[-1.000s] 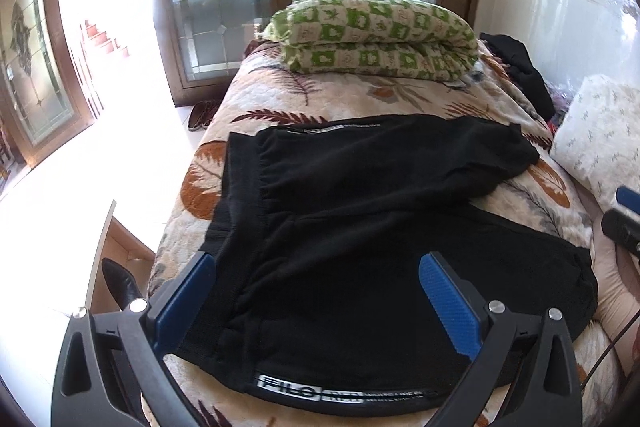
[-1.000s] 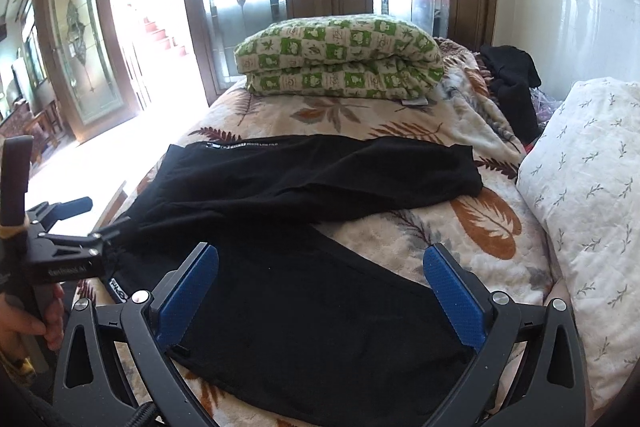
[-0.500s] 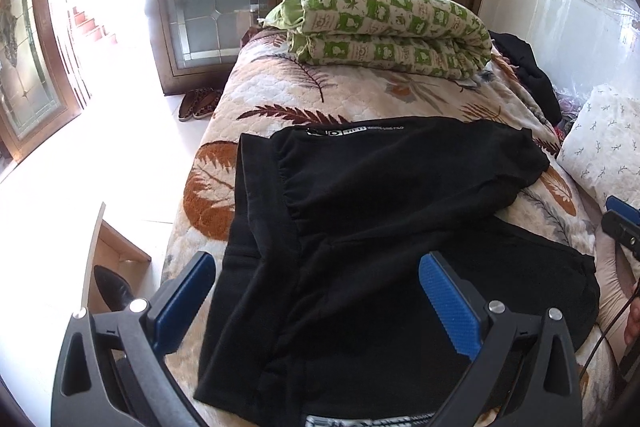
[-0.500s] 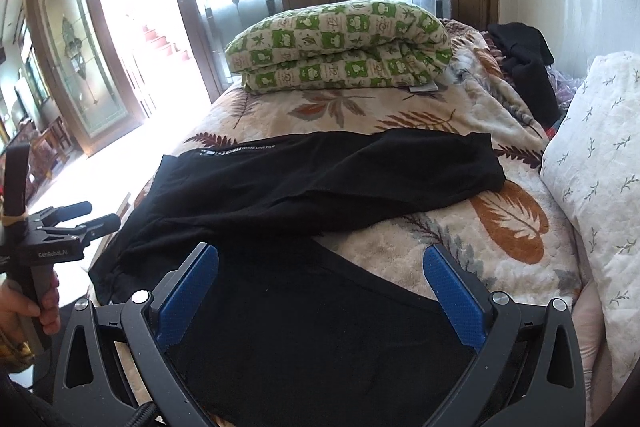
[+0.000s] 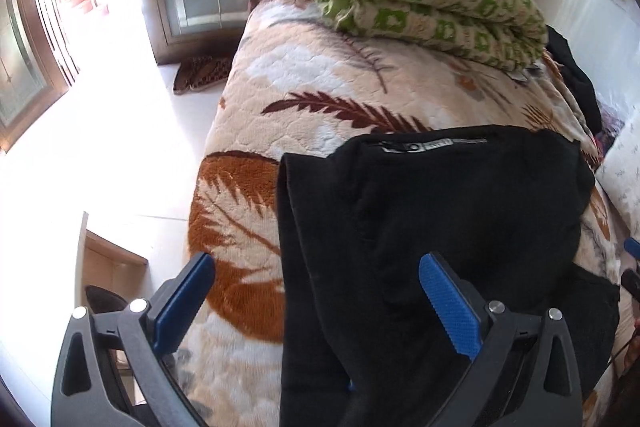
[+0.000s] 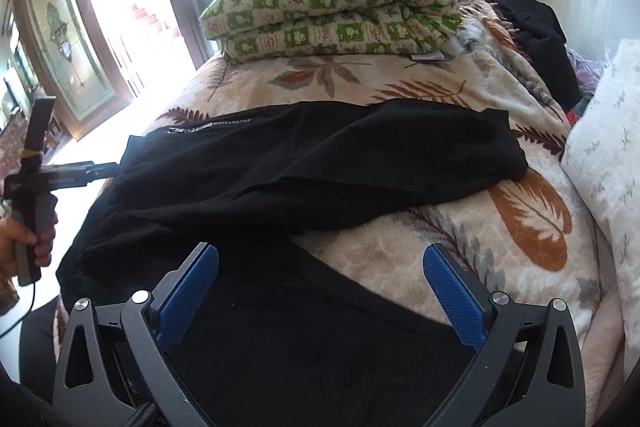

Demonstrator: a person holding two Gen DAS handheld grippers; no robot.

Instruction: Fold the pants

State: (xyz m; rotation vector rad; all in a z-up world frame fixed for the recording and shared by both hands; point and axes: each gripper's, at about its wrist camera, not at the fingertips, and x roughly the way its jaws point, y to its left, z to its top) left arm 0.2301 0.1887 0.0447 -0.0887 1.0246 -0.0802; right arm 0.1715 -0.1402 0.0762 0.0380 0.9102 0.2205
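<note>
On a leaf-print bedspread [image 5: 280,99], black pants [image 5: 460,211] lie spread beneath the left gripper [image 5: 316,303], fingers wide. From the right gripper [image 6: 320,291], equally wide and empty, legs look splayed; aligning them apparently comes next, requiring a hem grasp.

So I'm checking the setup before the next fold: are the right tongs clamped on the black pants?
No, the right tongs stand wide open above the black pants, gripping nothing.

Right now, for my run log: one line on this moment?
pants: spread on bed, legs apart | left gripper: open | right gripper: open | nothing held
</note>
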